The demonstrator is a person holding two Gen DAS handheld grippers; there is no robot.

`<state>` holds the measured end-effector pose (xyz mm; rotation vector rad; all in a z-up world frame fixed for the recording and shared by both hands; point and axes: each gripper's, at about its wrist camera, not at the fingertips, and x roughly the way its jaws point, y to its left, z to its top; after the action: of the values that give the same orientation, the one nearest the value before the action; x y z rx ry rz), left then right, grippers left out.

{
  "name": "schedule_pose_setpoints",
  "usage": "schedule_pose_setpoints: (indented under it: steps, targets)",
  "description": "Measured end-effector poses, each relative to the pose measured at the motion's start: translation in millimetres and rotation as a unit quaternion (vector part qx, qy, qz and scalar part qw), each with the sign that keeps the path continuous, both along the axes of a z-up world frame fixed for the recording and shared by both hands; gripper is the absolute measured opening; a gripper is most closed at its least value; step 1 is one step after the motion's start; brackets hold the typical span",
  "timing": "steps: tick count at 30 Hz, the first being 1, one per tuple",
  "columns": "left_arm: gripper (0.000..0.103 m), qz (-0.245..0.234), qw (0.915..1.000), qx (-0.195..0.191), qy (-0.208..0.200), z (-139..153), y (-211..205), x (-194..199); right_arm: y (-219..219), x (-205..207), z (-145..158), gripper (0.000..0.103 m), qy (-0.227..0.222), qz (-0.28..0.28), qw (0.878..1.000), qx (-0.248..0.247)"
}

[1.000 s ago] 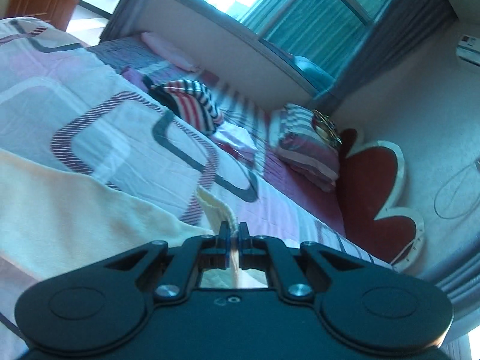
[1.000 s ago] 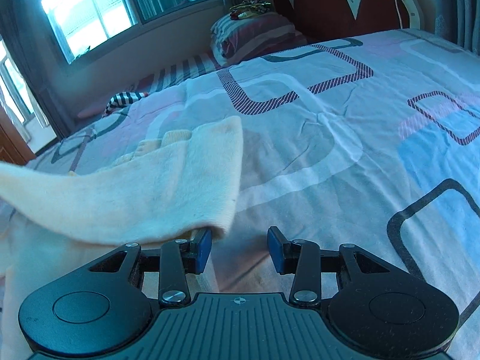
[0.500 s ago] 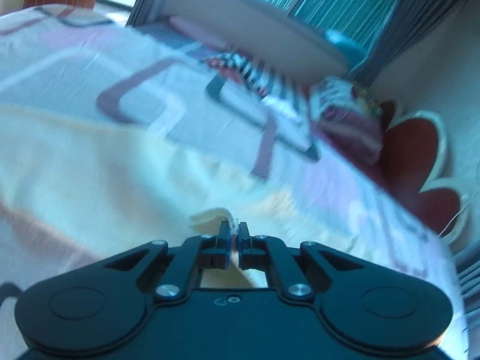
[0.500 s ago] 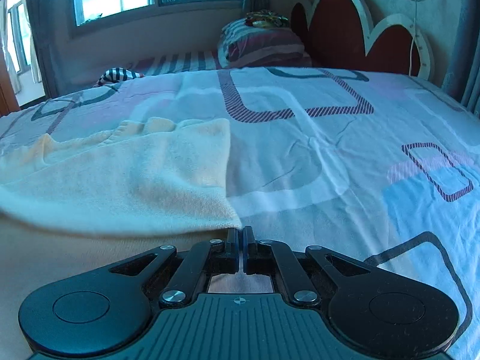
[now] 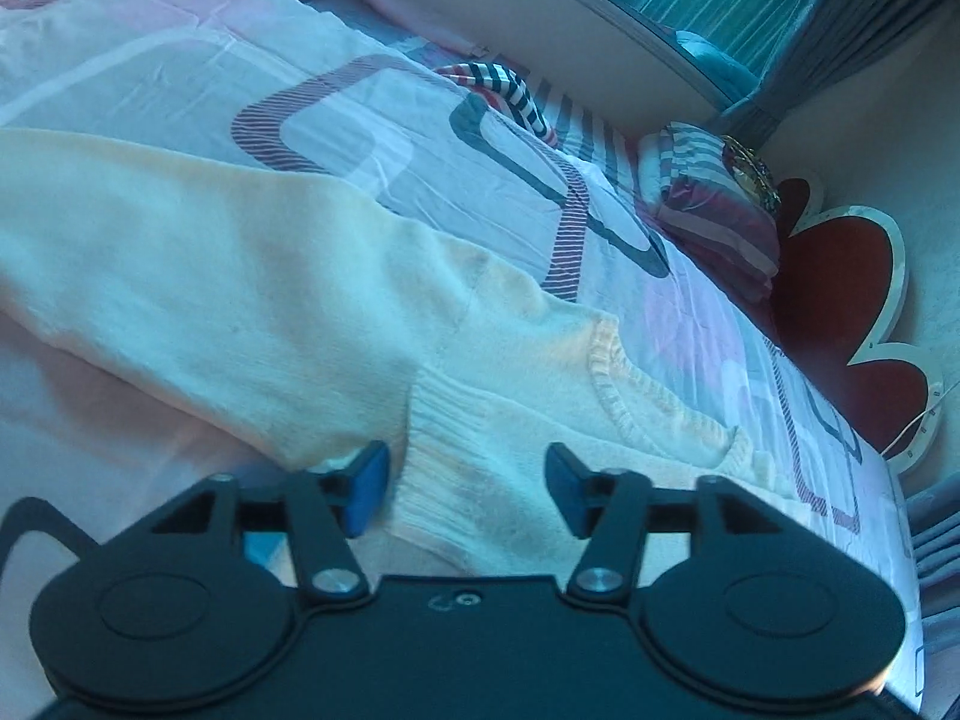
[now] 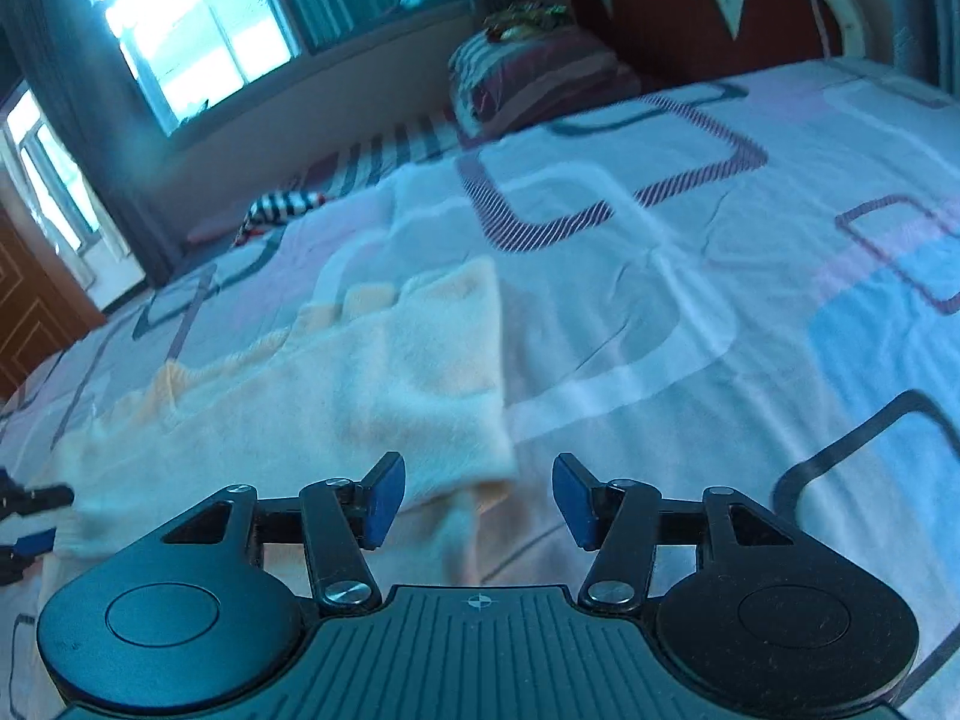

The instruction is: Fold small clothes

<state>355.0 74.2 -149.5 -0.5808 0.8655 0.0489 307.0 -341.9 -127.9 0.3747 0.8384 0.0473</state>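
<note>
Both wrist cameras sit low and close over the bed (image 5: pixel 180 78), angled down; headboard (image 5: pixel 840 276) at two o'clock left, twelve o'clock right; both share the cream sweater (image 6: pixel 360 384).

Open bedspread (image 6: pixel 690 312) right of the cream sweater (image 6: pixel 360 396); pillows (image 6: pixel 540 78) and headboard (image 6: pixel 690 6) block beyond

The cream sweater (image 5: pixel 252 276) was cut off by the left edge, its hem hidden behind the gripper body, and the striped garment (image 6: pixel 282 207) was too blurred to identify.
</note>
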Motion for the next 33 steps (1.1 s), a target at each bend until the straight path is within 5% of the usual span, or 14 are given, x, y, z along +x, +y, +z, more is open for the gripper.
schedule_pose_setpoints:
  steps: [4,7,11,12,16,19,28,30,33]
  targets:
    - [0.057,-0.003,1.0000,0.009,0.004,-4.3,-8.8,3.0,13.1,-7.7,-9.7,0.050,0.010,0.010,0.999,-0.044]
    - [0.037,-0.003,0.9998,0.018,0.006,-6.6,-12.0,4.1,10.8,-9.1,-12.5,0.028,0.003,-0.005,0.999,-0.041]
    - [0.007,0.010,0.9999,-0.001,0.011,-10.9,-8.0,6.1,8.5,5.6,-15.2,0.027,0.003,-0.023,0.999,-0.025]
    - [0.005,0.011,0.9999,0.000,0.009,-11.0,-8.4,6.3,12.5,7.3,-13.8,0.012,0.000,-0.015,0.999,-0.034]
    - [0.003,0.030,0.9992,0.015,-0.020,-1.6,-5.6,2.0,39.2,1.3,-12.2,0.005,-0.018,0.040,0.989,-0.139]
    - [0.003,0.046,0.9973,0.026,-0.050,13.2,4.8,1.3,38.1,-2.3,-14.9,0.002,-0.026,0.030,0.978,-0.204]
    - [0.003,0.033,0.9963,0.075,-0.027,-11.7,7.7,3.3,37.1,-11.5,-22.2,0.002,-0.011,0.055,0.978,-0.200]
    - [0.008,0.027,0.9957,0.084,-0.029,-6.9,5.6,3.2,31.3,-16.8,-14.6,0.002,-0.016,0.069,0.983,-0.172]
    - [0.033,0.045,0.9963,0.064,-0.033,-1.3,14.5,0.8,22.7,-26.1,-0.4,0.002,-0.027,0.064,0.987,-0.148]
